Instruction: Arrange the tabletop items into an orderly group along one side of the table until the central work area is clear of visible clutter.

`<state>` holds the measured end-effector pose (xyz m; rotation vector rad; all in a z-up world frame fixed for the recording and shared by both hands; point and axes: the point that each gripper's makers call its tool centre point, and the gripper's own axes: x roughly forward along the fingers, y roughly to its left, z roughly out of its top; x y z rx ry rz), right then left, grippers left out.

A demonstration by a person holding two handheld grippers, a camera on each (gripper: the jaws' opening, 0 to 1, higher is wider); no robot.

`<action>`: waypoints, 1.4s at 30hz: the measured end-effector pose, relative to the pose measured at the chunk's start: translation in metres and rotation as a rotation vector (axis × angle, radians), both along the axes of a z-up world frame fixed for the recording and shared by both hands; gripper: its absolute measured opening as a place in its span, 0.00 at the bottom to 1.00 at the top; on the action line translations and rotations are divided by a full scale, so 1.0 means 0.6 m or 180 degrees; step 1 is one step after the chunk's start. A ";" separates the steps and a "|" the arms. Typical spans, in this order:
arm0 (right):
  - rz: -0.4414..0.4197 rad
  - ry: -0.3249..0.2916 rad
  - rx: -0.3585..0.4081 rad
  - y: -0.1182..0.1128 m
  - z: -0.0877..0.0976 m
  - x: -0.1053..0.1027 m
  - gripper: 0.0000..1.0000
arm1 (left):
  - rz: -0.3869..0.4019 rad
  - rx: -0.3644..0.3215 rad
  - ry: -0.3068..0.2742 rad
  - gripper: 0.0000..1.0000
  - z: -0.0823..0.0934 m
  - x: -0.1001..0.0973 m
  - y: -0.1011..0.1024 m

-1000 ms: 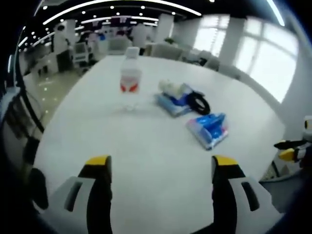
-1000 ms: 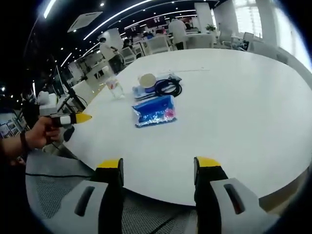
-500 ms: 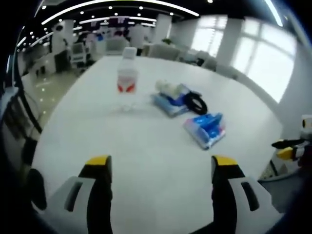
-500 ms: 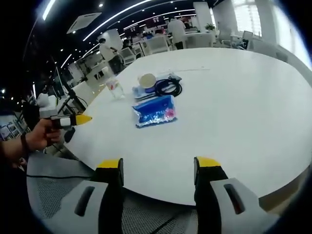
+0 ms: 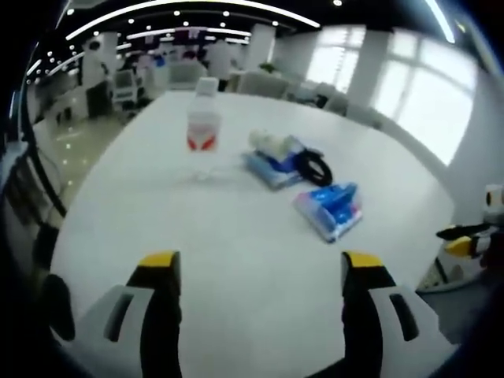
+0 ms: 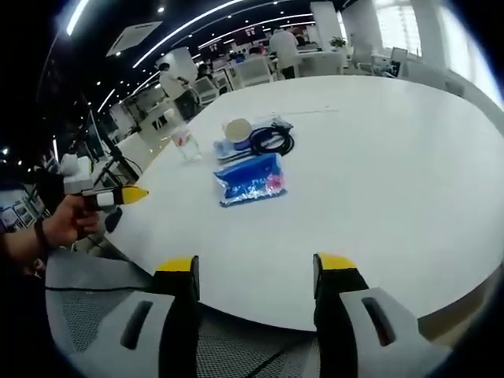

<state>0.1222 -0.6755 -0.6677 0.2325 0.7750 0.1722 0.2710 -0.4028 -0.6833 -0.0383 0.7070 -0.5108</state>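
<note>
A clear water bottle [image 5: 203,124] with a red label stands upright on the big white table [image 5: 236,260]. To its right lie a blue packet with a white roll [image 5: 273,156], a coiled black cable [image 5: 316,167] and a blue tissue pack [image 5: 331,209]. My left gripper [image 5: 257,264] is open over the near table edge, well short of them. In the right gripper view the tissue pack [image 6: 249,179], cable [image 6: 272,142], roll [image 6: 237,130] and bottle [image 6: 186,142] sit left of centre. My right gripper [image 6: 255,265] is open over the table's edge. The left gripper [image 6: 110,196] shows there in a hand.
A mesh chair [image 6: 102,307] stands below the table edge in the right gripper view. The right gripper's yellow tip [image 5: 466,246] pokes in at the right edge of the left gripper view. Desks, chairs and people fill the office behind. Bare white table [image 6: 394,157] spreads right of the items.
The left gripper view has drifted slightly, so the items sit a little further left and up. The hand holding the left gripper dropped slightly. The objects themselves have not moved.
</note>
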 end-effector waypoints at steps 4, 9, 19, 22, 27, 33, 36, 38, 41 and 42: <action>-0.0011 0.0011 0.0163 0.005 0.001 0.003 0.58 | -0.0010 -0.0039 0.0009 0.81 0.002 0.002 -0.003; -0.0021 0.0053 0.0101 -0.002 -0.004 0.009 0.58 | 0.0009 -0.0077 0.0020 0.81 0.004 0.001 -0.002; 0.0489 0.0117 -0.0253 -0.008 -0.001 0.057 0.59 | 0.0032 -0.0113 0.0032 0.81 0.004 0.004 -0.001; 0.0568 0.0070 -0.0312 -0.010 0.008 0.084 0.59 | 0.0050 -0.0130 0.0029 0.81 0.006 0.005 0.001; 0.0608 0.0016 -0.0348 -0.014 0.023 0.126 0.58 | 0.0077 -0.0158 0.0024 0.80 0.009 0.005 0.002; 0.0707 -0.0014 -0.0441 -0.015 0.030 0.163 0.58 | 0.0080 -0.0184 0.0033 0.80 0.010 0.005 0.001; 0.0743 -0.0036 -0.0460 -0.014 0.035 0.180 0.58 | 0.0083 -0.0200 0.0042 0.80 0.009 0.005 0.001; 0.0769 -0.0042 -0.0476 -0.012 0.036 0.190 0.58 | 0.0085 -0.0202 0.0044 0.80 0.009 0.006 0.001; 0.0799 -0.0051 -0.0480 -0.009 0.036 0.204 0.58 | 0.0090 -0.0210 0.0054 0.80 0.008 0.006 0.001; 0.0824 -0.0052 -0.0489 -0.005 0.035 0.215 0.58 | 0.0091 -0.0209 0.0056 0.80 0.008 0.006 0.001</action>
